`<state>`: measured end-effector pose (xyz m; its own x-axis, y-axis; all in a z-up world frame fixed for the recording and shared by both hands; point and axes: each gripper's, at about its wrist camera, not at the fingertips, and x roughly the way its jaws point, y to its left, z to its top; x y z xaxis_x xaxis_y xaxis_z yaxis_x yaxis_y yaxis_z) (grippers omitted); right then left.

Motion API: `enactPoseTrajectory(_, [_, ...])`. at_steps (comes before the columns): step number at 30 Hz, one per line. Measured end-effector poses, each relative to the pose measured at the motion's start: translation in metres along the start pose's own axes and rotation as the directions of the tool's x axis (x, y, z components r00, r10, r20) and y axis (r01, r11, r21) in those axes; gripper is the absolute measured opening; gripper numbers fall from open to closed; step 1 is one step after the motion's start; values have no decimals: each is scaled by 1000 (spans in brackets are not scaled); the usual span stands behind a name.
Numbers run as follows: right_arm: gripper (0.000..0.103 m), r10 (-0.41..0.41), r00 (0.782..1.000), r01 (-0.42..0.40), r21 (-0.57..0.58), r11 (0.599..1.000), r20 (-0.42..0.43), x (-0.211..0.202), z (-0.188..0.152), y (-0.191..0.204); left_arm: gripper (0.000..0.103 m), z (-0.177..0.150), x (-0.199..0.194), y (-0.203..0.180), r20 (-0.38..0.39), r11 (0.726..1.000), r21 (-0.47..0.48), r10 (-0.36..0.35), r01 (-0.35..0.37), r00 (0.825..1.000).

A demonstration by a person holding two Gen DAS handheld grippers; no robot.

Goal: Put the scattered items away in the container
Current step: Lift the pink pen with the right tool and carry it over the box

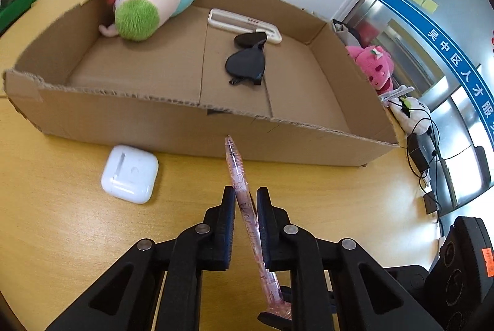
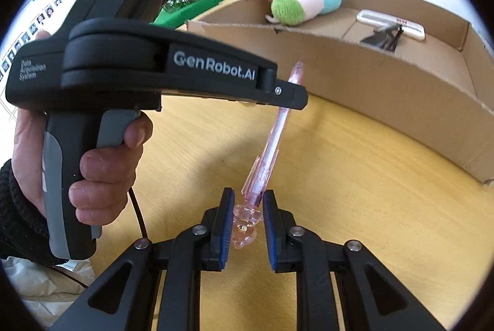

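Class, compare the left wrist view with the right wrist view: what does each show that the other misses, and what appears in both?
Only the left wrist view shows the white earbud case on the table and the pink plush beyond the box. Only the right wrist view shows a hand holding the left gripper by its handle. Both show the pink pen, the cardboard box, the plush toy and the sunglasses.

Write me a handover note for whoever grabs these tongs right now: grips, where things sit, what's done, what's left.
Left tongs: shut on the pink pen, mid-barrel, off the table.
Right tongs: shut on the same pen's clip end.
Cardboard box: holds the plush toy, the white bar-shaped item and the black sunglasses.
Left: release one grip, drop the pen in the box, then collect the white earbud case lying on the table just in front of the box.
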<state>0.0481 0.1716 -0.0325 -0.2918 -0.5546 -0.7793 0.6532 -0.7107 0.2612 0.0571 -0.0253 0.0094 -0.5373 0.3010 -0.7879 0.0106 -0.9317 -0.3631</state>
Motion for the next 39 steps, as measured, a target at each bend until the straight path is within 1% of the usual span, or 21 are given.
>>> enactPoseTrajectory(5, [17, 3, 998, -3, -7, 1000, 70, -15, 10, 1, 14, 14, -20, -11, 41, 1000, 21, -5, 4, 999])
enactPoseTrajectory(9, [17, -1, 992, 4, -24, 1000, 128, -32, 18, 1, 13, 26, -39, -27, 97, 998, 55, 1, -7, 995])
enactPoseTrajectory(13, [17, -14, 984, 20, -30, 999, 178, -46, 26, -2, 13, 40, -49, -42, 121, 996, 88, -6, -4, 993])
enactPoseTrajectory(17, [17, -43, 972, 48, -16, 999, 231, -63, 40, -13, 13, 68, -54, -67, 153, 990, 144, -25, 3, 988])
enactPoseTrajectory(19, [17, -68, 963, 71, -2, 997, 261, -72, 52, -22, 12, 86, -54, -80, 166, 984, 177, -38, 8, 985])
enactPoseTrajectory(22, [17, -107, 950, 102, 32, 994, 295, -85, 69, -40, 12, 118, -49, -97, 168, 977, 211, -71, 34, 983])
enactPoseTrajectory(24, [17, -128, 944, 115, 60, 992, 303, -92, 82, -56, 12, 141, -42, -108, 158, 972, 232, -85, 47, 984])
enactPoseTrajectory(29, [17, -163, 938, 135, 109, 985, 305, -104, 113, -93, 12, 187, -21, -134, 146, 961, 271, -95, 52, 985])
enactPoseTrajectory(31, [17, -166, 942, 131, 135, 982, 293, -105, 124, -110, 12, 203, -12, -139, 134, 959, 276, -95, 55, 986])
enactPoseTrajectory(33, [17, -171, 947, 131, 160, 978, 273, -101, 135, -126, 12, 219, 3, -139, 102, 961, 266, -106, 76, 989])
enactPoseTrajectory(39, [17, -168, 964, 120, 227, 967, 205, -81, 153, -162, 12, 241, 47, -132, 31, 965, 247, -93, 82, 995])
